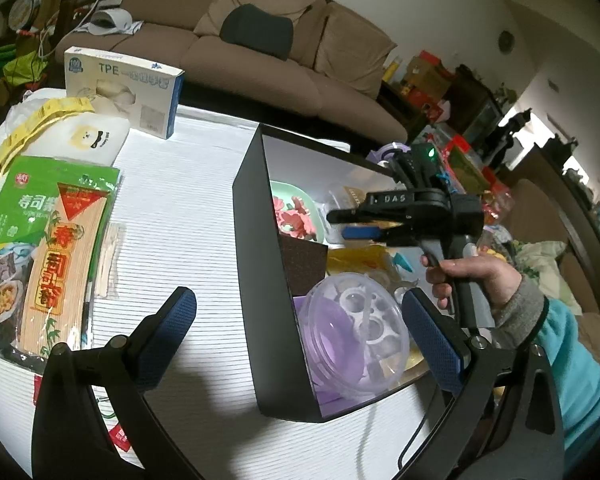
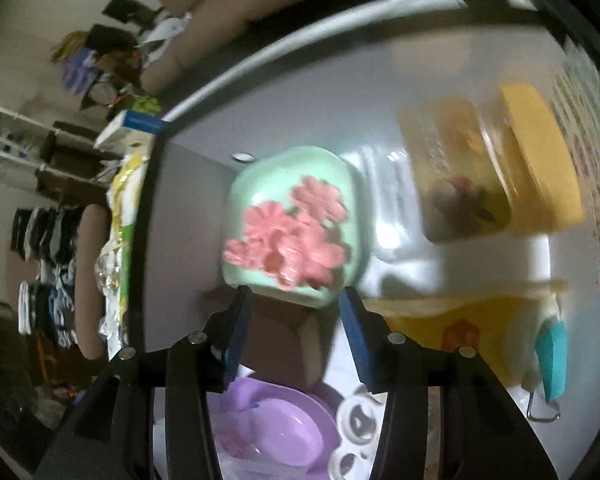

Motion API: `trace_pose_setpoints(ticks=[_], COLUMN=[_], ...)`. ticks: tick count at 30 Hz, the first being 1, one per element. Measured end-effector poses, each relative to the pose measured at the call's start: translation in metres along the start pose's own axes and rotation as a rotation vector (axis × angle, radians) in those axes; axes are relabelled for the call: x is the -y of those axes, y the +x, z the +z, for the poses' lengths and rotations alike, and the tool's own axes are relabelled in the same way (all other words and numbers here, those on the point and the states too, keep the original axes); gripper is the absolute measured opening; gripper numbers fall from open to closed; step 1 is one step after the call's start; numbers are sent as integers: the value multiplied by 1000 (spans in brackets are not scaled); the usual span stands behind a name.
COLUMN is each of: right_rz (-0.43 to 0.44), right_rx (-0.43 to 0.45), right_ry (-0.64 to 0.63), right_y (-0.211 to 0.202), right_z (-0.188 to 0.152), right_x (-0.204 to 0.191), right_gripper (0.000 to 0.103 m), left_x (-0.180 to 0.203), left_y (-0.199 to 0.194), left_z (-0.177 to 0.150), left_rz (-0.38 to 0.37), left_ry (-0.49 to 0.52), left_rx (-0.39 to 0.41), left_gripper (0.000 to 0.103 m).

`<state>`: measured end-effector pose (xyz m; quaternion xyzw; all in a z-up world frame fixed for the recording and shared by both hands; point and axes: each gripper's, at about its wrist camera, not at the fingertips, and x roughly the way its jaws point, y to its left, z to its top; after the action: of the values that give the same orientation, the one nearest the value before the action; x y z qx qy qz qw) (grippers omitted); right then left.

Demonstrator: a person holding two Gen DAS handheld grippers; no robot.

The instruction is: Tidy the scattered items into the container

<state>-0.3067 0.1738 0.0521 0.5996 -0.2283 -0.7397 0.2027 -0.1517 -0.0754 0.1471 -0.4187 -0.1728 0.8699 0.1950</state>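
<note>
Biggest thing on my white striped table [image 1: 204, 184] is the black container [image 1: 268, 280], already pretty full: a mint green dish [image 2: 296, 224] with pink flower shapes [image 2: 296, 236] in it, a brown block [image 2: 284, 336], a clear domed lid over a purple plate [image 1: 352, 332], a clear box with a yellow lid [image 2: 540, 156] and some yellow packaging. Still scattered to its left are a green sushi seaweed pack [image 1: 44, 236] with Chinese lettering over a bamboo mat, and a glove box [image 1: 120, 92] reading "TPE" with a "100" badge. My right gripper [image 2: 296, 312] says "DAS" on its side in the left cam; it's over the container, fingers spread apart, nothing pinched, the green dish just past the tips between them. That view is blurry. My left gripper [image 1: 296, 312] is spread wide and empty too, straddling the container's near wall, one finger [image 1: 168, 320] over bare table, the other over the contents.
</note>
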Motion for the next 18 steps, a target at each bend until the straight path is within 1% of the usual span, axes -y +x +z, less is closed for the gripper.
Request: trace_pose_setpoints(ticks=[2,5,6,8,12,15,18], right_rz=[6,70,79,100,124,72,56], right_rx=[-23,-76,-84,-93,-97,-82,-34], right_ry=[25,87,96,97,82,75,33], right_y=[7,24,28,33,26,13,-13], right_z=[0,1,1,3,2,-1,-7], right_x=[3,8,8,6,5,7,4], right_gripper=[47,47,47,48,48,48,48], left_x=[1,1,1,1,3,8,17], left_y=[0,0,-1,-1,-1,-1,0], left_z=[0,0,0,1,2,1,-2], left_rz=[0,0,-2,1,4,5,21], left_ry=[2,4,2,6,15,26,49], left_rx=[-1,1,1,-1,-7,-16,-30], left_gripper=[103,103,103,103,103,103,103])
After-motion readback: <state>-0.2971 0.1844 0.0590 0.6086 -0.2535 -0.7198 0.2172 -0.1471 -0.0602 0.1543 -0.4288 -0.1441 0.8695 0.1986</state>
